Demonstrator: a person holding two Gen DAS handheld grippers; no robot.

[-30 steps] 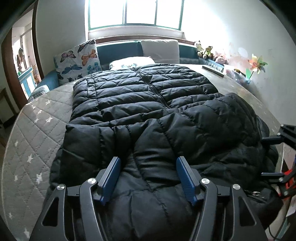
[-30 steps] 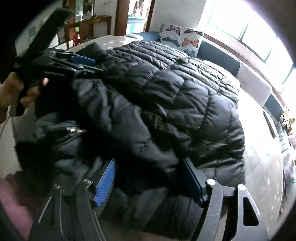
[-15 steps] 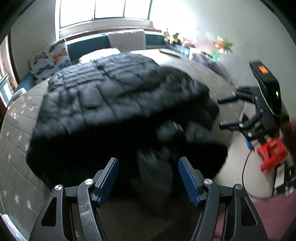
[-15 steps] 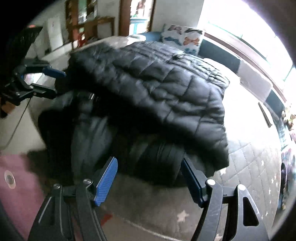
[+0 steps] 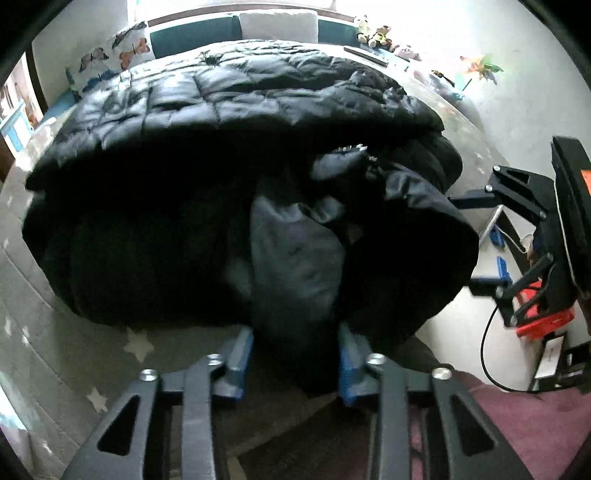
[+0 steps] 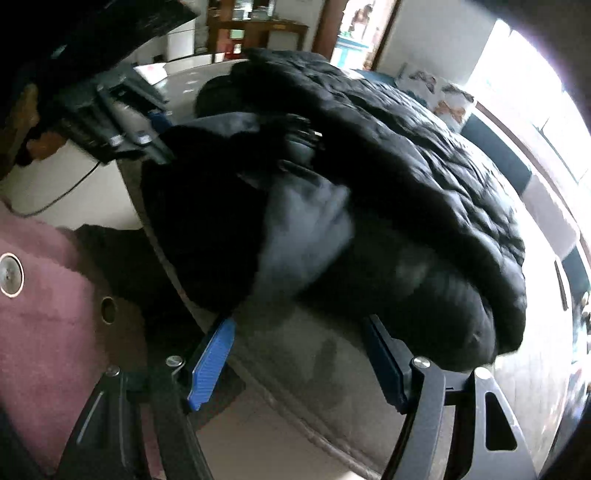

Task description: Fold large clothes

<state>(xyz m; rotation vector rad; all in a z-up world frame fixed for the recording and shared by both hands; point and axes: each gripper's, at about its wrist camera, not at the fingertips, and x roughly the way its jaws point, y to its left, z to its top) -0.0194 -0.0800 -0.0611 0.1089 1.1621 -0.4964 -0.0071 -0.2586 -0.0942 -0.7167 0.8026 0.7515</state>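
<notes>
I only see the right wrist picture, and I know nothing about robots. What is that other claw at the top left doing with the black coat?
Observer: The left gripper has a grey-lined fold of the black coat between its blue pads, and the fold touches both.
Operator: What is the coat lying on?
Observer: A grey quilted bedspread printed with white stars.
Operator: Is there anything past the coat?
Observer: Stuffed toys and a paper pinwheel sit along the far wall.

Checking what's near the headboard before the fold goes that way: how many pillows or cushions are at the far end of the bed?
2 visible: a butterfly-print cushion at the far left corner, and a plain white pillow against the teal backrest. The black puffer jacket may hide more.
</notes>
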